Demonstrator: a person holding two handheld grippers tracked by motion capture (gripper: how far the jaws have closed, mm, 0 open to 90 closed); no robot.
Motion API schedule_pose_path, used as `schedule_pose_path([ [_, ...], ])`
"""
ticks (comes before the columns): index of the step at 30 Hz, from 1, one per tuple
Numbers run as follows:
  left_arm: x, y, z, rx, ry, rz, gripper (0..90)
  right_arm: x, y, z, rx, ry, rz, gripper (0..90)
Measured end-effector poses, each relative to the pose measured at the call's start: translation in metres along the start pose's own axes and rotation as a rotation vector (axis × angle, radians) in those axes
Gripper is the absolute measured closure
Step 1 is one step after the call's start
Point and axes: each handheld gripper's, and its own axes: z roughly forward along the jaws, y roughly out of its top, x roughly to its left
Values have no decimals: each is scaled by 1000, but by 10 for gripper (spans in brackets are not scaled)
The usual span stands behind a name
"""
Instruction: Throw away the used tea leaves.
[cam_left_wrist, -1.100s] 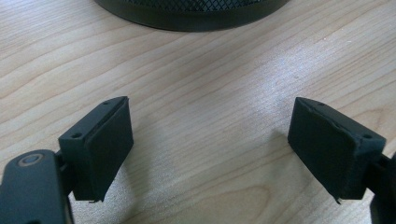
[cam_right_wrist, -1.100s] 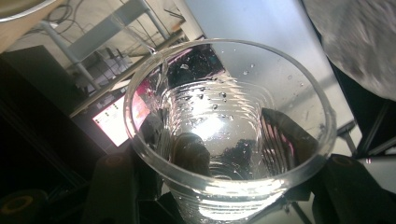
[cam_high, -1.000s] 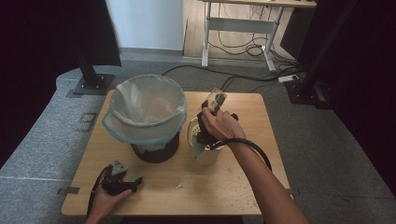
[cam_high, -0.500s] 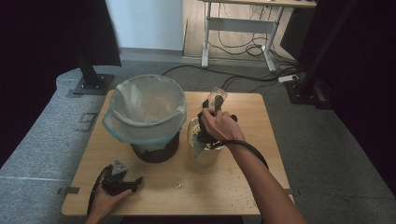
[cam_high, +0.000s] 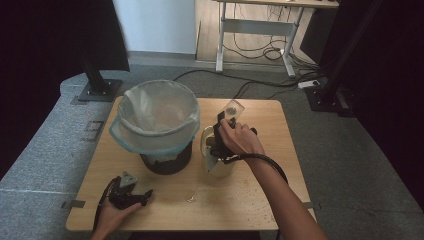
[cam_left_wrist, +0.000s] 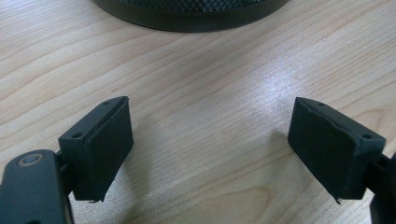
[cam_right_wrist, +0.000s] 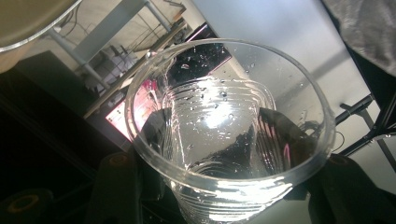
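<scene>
Cup (cam_high: 232, 108) right of centre in the high view, clamped in my right gripper (cam_high: 220, 131) above the pitcher (cam_high: 218, 157), needs a slow tilt; my left gripper (cam_left_wrist: 210, 154) rests wide open, empty.

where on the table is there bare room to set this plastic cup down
Bare wood lies along the table's right edge, and along the front between the left claw and the person's right forearm. The middle is crowded: the lined mesh bin and the pale container under the right claw, which holds the cup.
</scene>
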Motion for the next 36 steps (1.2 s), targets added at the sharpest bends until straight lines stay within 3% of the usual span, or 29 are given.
schedule_pose_path([
  [3,0,0,0,0,0,0,134,-3,-5,1,7,11,78,471],
  [4,0,0,0,0,0,0,134,-3,-5,1,7,11,78,471],
  [5,0,0,0,1,0,0,134,-8,-10,1,-6,25,123,469],
  [6,0,0,0,0,0,0,134,-8,-10,1,-6,25,123,469],
  [7,0,0,0,0,0,0,134,-10,-12,-1,-34,71,322,468],
  [8,0,0,0,0,0,0,134,-10,-12,-1,-34,71,322,468],
  [10,0,0,0,0,0,0,135,-16,-19,-4,-68,138,543,467],
  [11,0,0,0,1,0,0,134,-18,-21,-4,-77,152,598,467],
  [12,0,0,0,0,0,0,134,-20,-26,-4,-99,195,721,466],
  [13,0,0,0,0,0,0,134,-20,-26,-4,-99,195,721,466],
  [18,0,0,0,0,0,0,134,-22,-43,-2,-174,343,1068,465],
  [19,0,0,0,0,0,0,134,-21,-50,0,-208,403,1227,464],
  [20,0,0,0,0,0,0,134,-21,-50,0,-208,403,1227,464],
  [22,0,0,0,-1,0,0,134,-17,-60,2,-264,481,1453,464],
  [26,0,0,0,0,0,0,134,-8,-76,6,-373,582,1769,463],
  [27,0,0,0,0,0,0,134,-3,-83,7,-433,616,1880,463],
  [28,0,0,0,0,0,0,134,-1,-85,7,-445,627,1917,463],
  [29,0,0,0,0,0,0,134,-1,-85,7,-445,627,1917,463],
  [32,0,0,0,0,0,0,134,2,-87,7,-479,651,1978,462],
  [36,0,0,0,0,0,0,135,4,-88,8,-499,675,2016,461],
])
